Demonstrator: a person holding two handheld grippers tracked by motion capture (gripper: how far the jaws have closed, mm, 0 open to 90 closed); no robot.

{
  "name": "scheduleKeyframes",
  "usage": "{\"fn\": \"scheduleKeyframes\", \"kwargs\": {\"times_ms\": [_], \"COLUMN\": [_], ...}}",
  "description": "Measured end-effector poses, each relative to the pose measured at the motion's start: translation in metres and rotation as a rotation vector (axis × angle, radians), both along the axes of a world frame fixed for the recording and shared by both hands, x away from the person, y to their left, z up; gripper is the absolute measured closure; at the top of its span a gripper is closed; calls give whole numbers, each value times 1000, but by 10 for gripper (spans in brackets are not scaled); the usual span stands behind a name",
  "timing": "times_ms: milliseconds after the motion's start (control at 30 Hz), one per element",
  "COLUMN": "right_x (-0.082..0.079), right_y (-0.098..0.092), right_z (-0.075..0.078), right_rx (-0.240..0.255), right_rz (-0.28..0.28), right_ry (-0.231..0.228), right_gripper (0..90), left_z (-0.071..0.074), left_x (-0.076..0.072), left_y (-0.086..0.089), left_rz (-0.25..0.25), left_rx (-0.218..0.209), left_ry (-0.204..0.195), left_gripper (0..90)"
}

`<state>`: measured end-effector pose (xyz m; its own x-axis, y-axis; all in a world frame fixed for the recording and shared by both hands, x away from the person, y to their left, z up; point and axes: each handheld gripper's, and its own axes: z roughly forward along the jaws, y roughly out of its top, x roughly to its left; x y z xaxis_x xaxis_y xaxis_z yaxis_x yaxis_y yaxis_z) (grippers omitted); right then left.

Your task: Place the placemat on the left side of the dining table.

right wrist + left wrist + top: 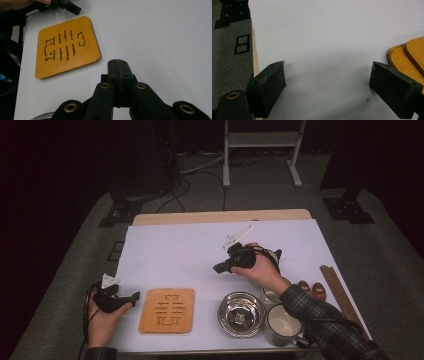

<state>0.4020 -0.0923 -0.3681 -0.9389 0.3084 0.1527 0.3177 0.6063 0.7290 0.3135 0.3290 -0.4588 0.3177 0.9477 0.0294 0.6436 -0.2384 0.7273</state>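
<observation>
- The wooden mat [166, 310] is seen lying flat near the front edge of the table [180, 250], just beside the left gripper [134, 296], which is released with nothing between the jaws
- The right gripper [218, 268] is clenched on nothing, above the bare table, farther from the mat
- One mat, one steel bowl [240, 314] and two mugs [283, 324] are counted

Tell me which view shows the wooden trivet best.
The right gripper view: the whole trivet lies in view, large, with its cut-out pattern clear. The high view shows it whole too, but small, near the table's front edge. The left gripper view catches just a corner at the right edge, beside one jaw.
</observation>
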Motion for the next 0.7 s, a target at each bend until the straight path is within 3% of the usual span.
{"fn": "scheduleKeyframes", "kwargs": {"times_ms": [700], "right_x": [-4], "right_y": [35], "right_z": [-7], "right_rx": [-47], "right_rz": [81], "right_ry": [16], "right_gripper": [896], "left_z": [0], "left_x": [0], "left_y": [0], "left_rz": [0], "left_rx": [-1], "left_ry": [2], "left_gripper": [119]}}
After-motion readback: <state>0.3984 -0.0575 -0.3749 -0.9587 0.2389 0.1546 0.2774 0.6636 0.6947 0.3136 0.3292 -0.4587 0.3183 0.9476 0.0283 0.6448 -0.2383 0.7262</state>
